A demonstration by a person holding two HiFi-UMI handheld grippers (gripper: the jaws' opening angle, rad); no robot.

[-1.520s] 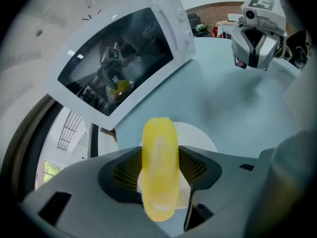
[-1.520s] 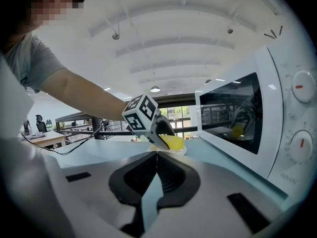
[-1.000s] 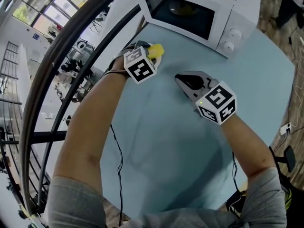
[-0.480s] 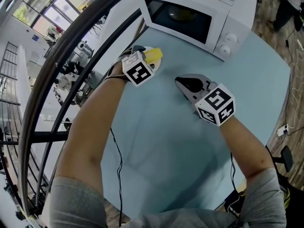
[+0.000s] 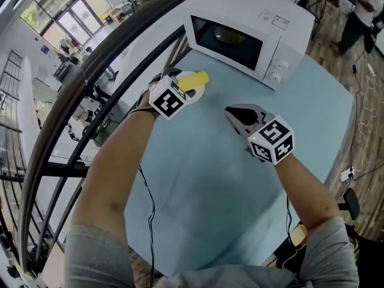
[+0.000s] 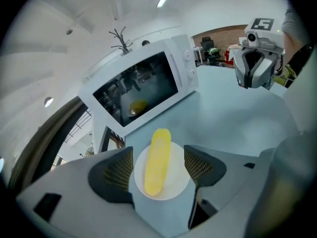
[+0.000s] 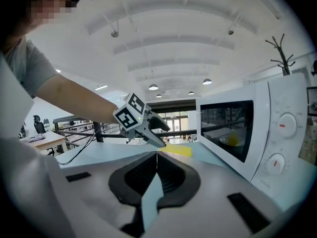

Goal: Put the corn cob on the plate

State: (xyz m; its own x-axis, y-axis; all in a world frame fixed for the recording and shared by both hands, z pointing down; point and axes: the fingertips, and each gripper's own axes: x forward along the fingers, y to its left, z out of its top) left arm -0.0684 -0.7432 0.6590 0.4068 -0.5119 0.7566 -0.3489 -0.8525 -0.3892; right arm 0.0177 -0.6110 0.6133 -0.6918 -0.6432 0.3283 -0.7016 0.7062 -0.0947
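Note:
The yellow corn cob lies lengthwise across a small white plate on the pale blue table, near the microwave's left corner. My left gripper hangs just above it, its jaws still opening and well clear of the cob on both sides, with nothing gripped. In the head view the cob pokes out past the left gripper and its marker cube. To the right of the plate my right gripper hovers over the table, its pads pressed together on nothing.
A white microwave with its door closed stands at the table's far edge; something yellow shows dimly inside it. A dark curved railing runs along the table's left side. Bare blue tabletop spreads between the grippers and the person.
The left gripper's jaws have come apart and it has lifted off the cob, which stays on the plate. The right gripper has risen a little.

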